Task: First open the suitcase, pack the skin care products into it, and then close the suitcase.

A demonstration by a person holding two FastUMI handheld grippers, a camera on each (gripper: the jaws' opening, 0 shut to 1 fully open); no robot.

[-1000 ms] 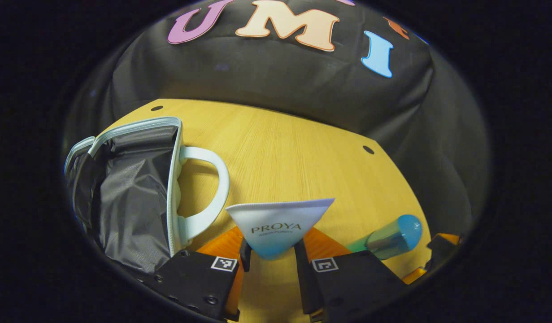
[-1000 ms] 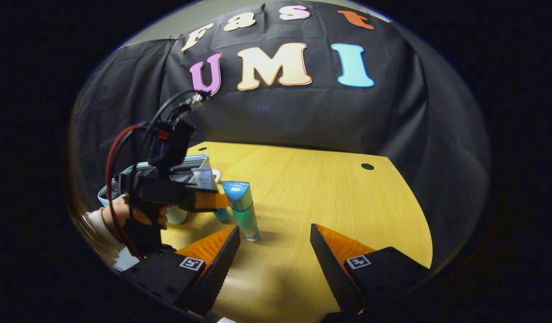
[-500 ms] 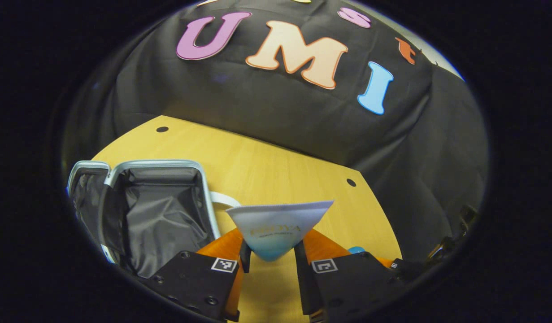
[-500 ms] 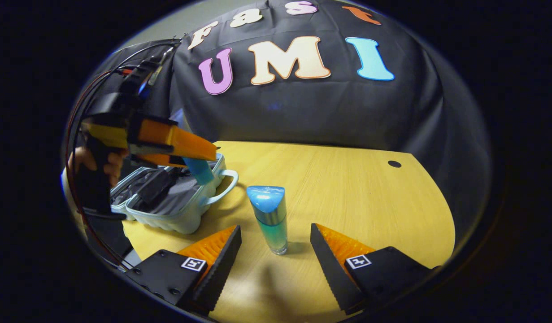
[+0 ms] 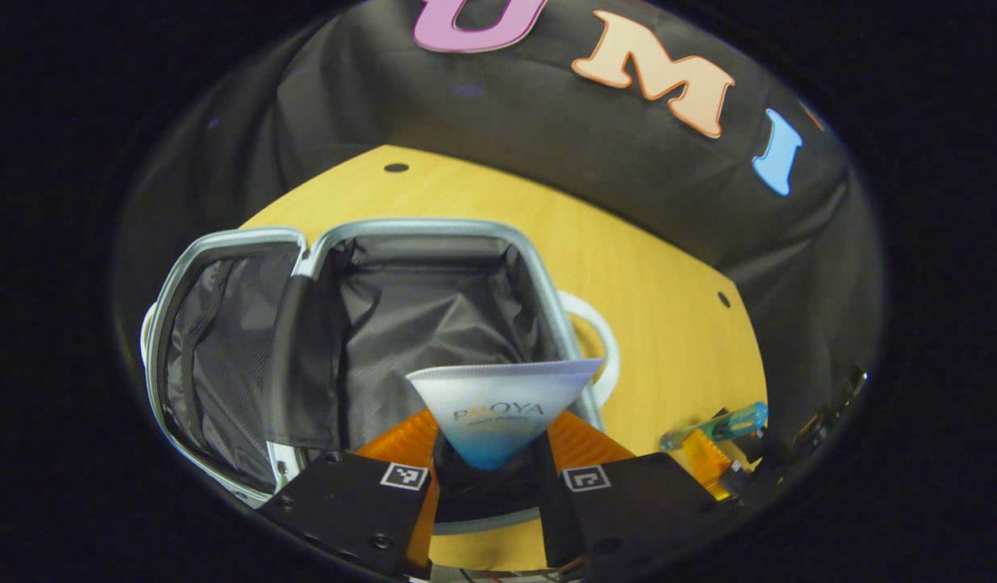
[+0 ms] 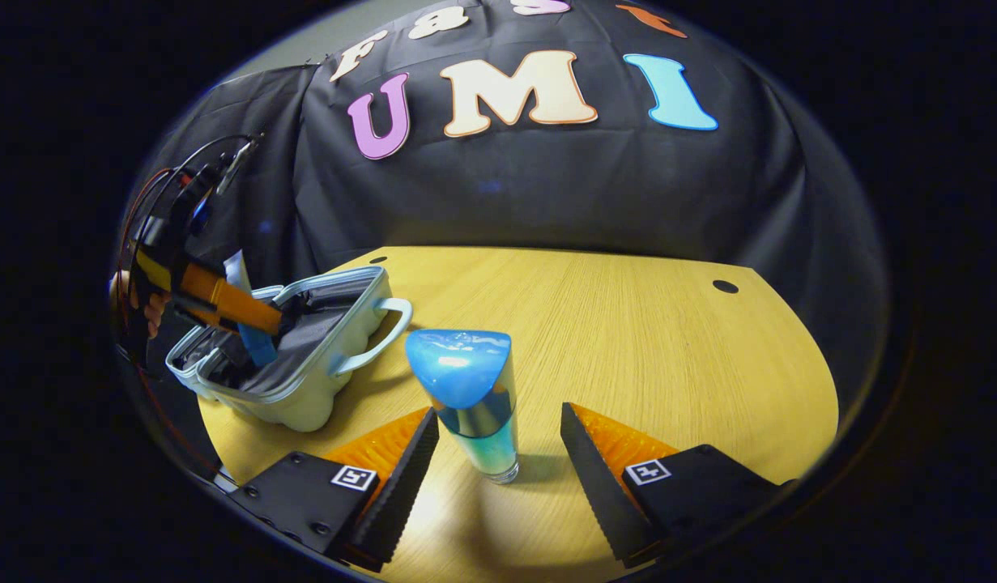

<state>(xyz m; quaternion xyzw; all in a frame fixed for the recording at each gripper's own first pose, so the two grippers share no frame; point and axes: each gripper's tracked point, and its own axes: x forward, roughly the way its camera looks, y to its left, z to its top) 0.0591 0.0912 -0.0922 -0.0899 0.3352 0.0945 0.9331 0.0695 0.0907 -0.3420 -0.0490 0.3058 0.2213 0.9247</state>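
Left gripper: its two fingers are pinched on the narrow blue end of a white tube, and the tube's wide flat end fans out ahead of the fingertips.

Tube: it hangs right over the suitcase, above the near edge of the dark lined half next to the handle. In the right gripper view the tube is angled down into the open suitcase with its blue end lowest; whether it touches the lining, I cannot tell.

Suitcase: wide open on the table, both halves lying flat side by side and showing grey lining, with a pale rim all round. The handle sticks out on the side toward the bottle.

Hand: at the far side of the suitcase in the right gripper view, a hand grips the left gripper from behind.

Right gripper: fingers spread wide, one on either side of the bottle and neither touching it.

Bottle: upright on the table just beside the suitcase on its handle side, blue cap on top, teal body, and it sits between the spread fingers, closer to the left-hand one. In the left gripper view the bottle shows well off from the suitcase, past the handle, with the right gripper at it.
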